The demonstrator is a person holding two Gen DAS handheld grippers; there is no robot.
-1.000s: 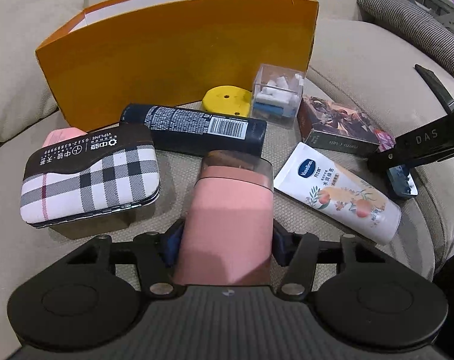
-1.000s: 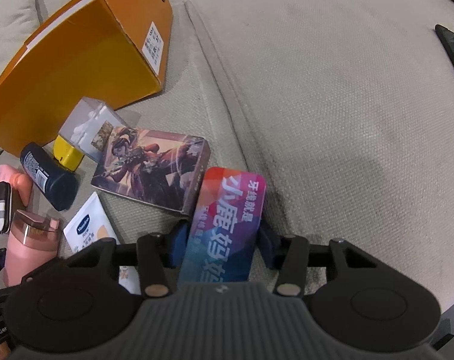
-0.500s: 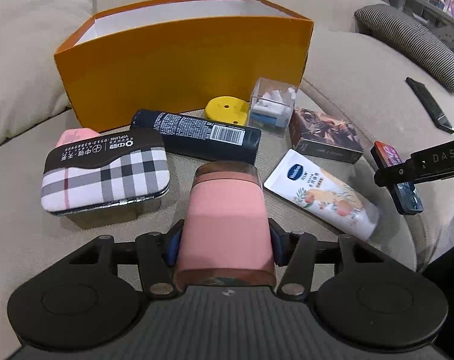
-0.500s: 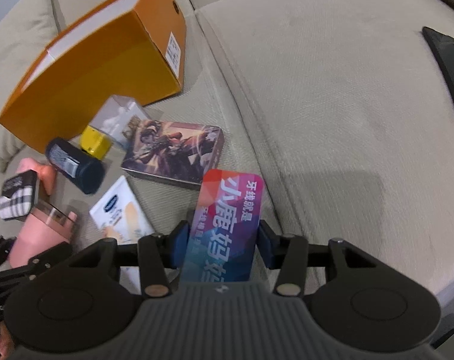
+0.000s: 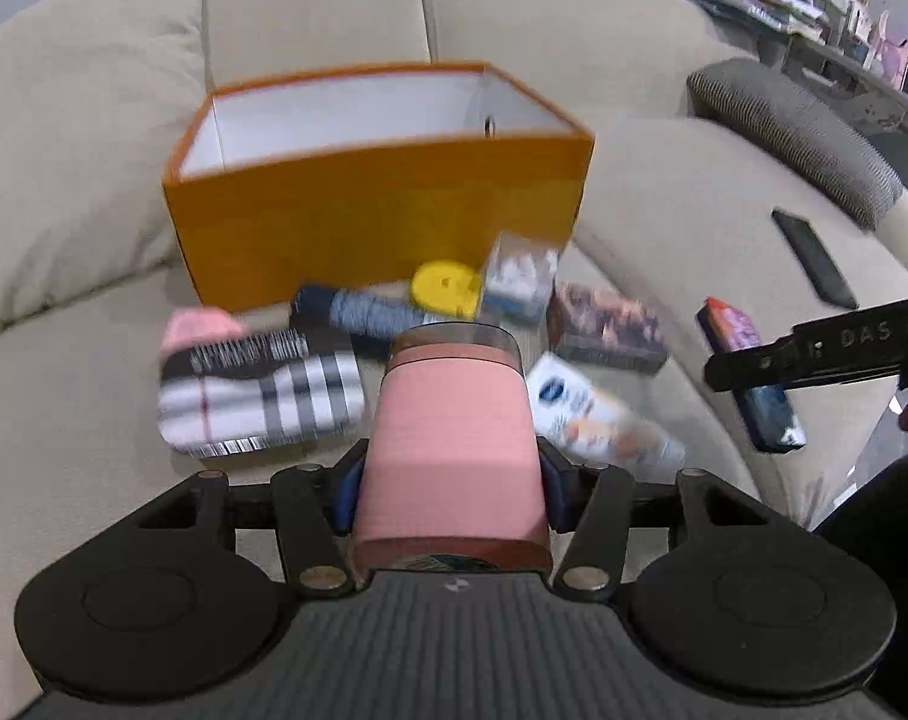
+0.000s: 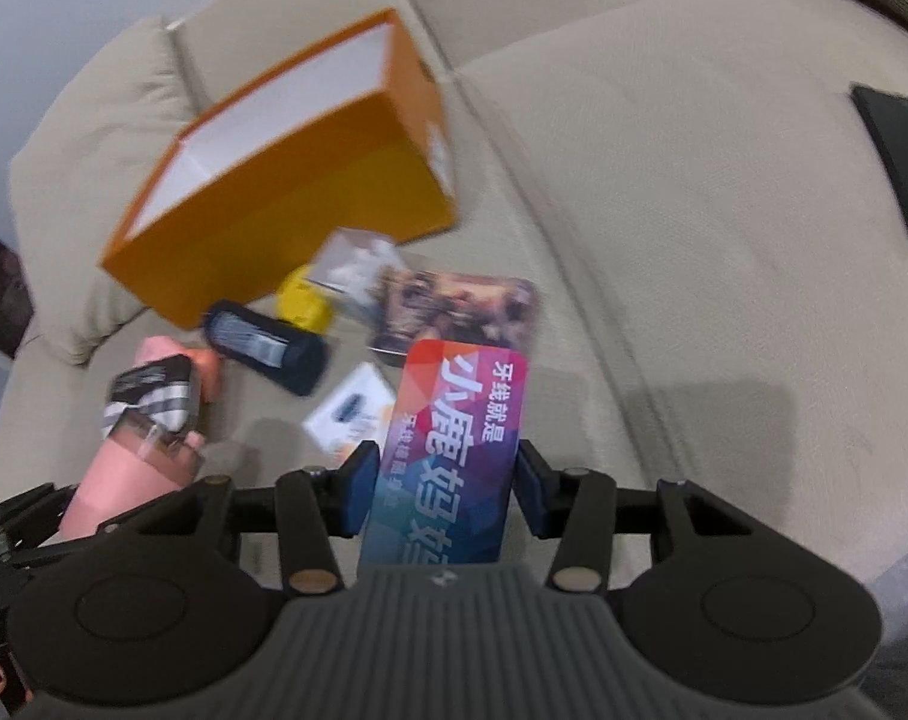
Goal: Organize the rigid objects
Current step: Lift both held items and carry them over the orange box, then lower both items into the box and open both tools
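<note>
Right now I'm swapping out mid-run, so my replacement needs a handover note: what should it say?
Left gripper: shut on the pink container, lifted off the sofa.
Right gripper: shut on the colourful flat pack, also lifted.
Orange box: open, looks empty.
On the cushion in front of it: plaid case, dark bottle, yellow disc, clear box, picture box, Vaseline tube.
Done: none boxed. Left: everything.

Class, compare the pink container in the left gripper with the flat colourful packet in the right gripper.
The pink container is thick, rounded, plain, with a clear lid; the flat colourful packet is thin, rectangular, printed with white characters. Both are clamped, one in the left gripper, one in the right gripper, above the sofa.
</note>
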